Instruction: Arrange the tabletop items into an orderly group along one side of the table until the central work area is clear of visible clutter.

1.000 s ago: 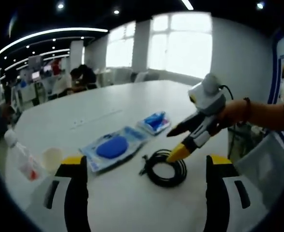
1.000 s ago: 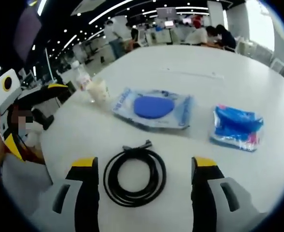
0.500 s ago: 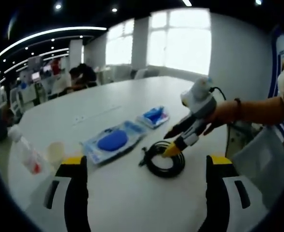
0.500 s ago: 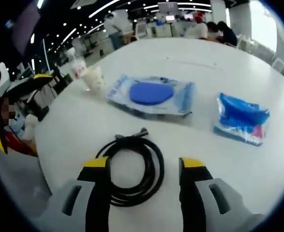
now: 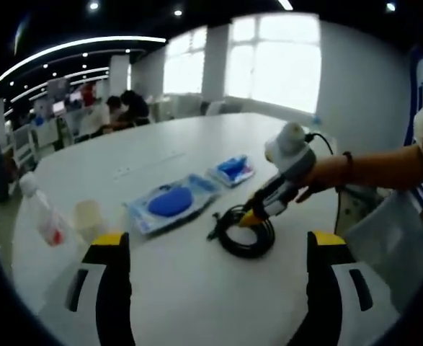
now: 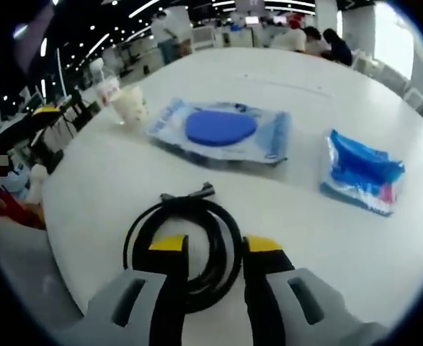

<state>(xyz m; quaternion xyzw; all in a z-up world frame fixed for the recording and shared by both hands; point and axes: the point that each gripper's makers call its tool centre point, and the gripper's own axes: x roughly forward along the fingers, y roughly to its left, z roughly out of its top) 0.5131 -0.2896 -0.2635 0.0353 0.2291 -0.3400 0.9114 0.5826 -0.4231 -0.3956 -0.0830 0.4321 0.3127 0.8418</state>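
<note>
The right gripper (image 6: pixel 215 249) is squeezing the black cable (image 6: pixel 182 245), jaws narrow. The left gripper (image 5: pixel 215 249) is staying wide. No writing is readable.

On your table (image 6: pixel 355 108) you have one coiled black cable (image 6: pixel 184 241), one clear packet holding a blue oval pad (image 6: pixel 220 130), one smaller blue packet (image 6: pixel 361 173), one pale cup (image 6: pixel 130 105) and one clear bottle (image 5: pixel 42 216). You hold two grippers: left (image 5: pixel 215 254), right (image 6: pixel 215 245).
</note>
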